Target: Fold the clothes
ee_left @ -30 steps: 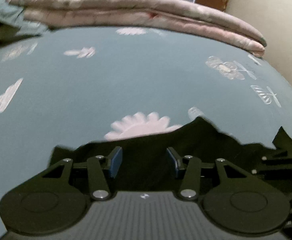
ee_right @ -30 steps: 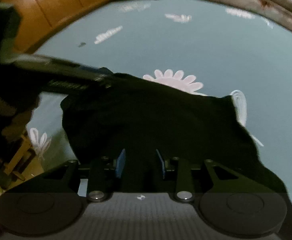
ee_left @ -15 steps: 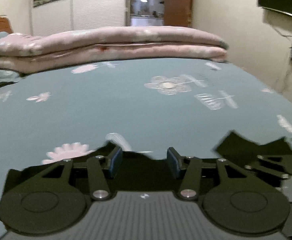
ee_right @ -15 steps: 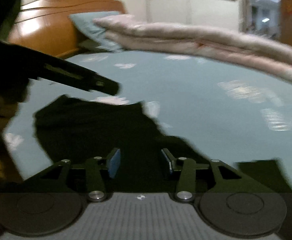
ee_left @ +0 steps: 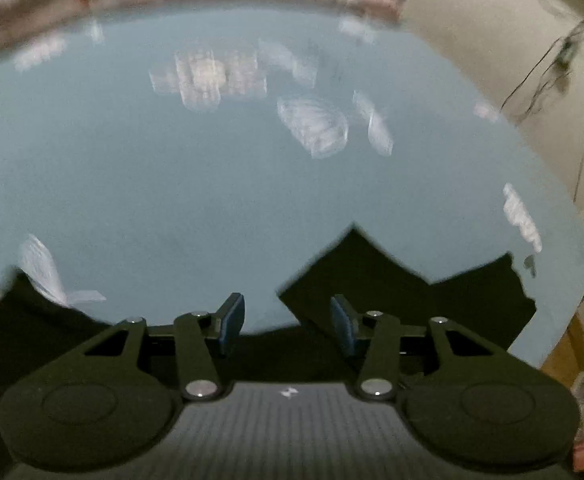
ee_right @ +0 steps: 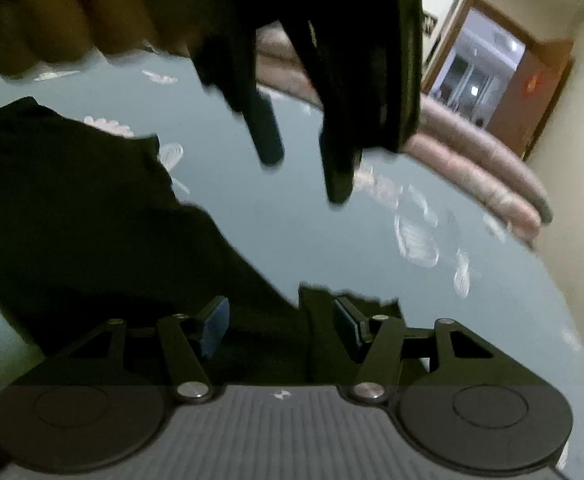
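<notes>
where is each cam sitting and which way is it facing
Left wrist: on the left gripper, angled down across the blue sheet at the black garment; only its own closing jaws show.
Right wrist: on the right gripper, jaws opening over the same garment; the left gripper and a hand cross above.
Shared: sheet, garment, pink quilt.

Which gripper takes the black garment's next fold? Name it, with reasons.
Right. The black garment lies unpinched directly beneath the right gripper, jaws opening; the left gripper, jaws closing, hangs empty above bare bedsheet.
</notes>
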The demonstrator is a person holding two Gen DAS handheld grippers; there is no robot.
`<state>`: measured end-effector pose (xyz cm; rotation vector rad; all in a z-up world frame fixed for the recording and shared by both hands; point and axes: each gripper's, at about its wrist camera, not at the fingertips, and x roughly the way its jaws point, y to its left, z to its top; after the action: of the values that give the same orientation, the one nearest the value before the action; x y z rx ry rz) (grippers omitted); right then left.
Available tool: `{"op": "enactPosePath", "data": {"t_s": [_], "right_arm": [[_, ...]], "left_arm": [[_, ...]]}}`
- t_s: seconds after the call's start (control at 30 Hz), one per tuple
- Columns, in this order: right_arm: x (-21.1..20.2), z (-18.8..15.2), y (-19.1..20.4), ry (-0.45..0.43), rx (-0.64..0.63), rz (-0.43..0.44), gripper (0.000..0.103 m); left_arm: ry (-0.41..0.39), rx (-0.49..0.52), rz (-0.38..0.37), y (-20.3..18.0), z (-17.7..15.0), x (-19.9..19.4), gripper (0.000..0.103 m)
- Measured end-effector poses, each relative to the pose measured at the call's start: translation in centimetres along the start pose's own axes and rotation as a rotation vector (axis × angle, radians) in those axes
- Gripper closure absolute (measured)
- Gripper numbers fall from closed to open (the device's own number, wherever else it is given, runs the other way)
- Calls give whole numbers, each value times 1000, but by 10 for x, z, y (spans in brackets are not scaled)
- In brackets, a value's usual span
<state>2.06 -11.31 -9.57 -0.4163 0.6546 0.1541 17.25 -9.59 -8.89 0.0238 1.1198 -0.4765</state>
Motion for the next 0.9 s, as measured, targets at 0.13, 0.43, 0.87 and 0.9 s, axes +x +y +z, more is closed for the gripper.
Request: {"op": "enactPosePath", "data": {"t_s": [0.13,0.43,0.87,0.9], "right_arm": [[3,-13,-10,9,-16,-36,40],[3,-28,-27,46,58,-26,40],[5,-32,-26,59,61,9,40],[5,-32,-25,60,60,12,40]], "left_arm": [[64,-18,13,-8,3,36,58],[129,-137,-42,0,2,65,58],[145,-240,-119,11,1,82,57],[143,-240,-122,11,1,83,59]]}}
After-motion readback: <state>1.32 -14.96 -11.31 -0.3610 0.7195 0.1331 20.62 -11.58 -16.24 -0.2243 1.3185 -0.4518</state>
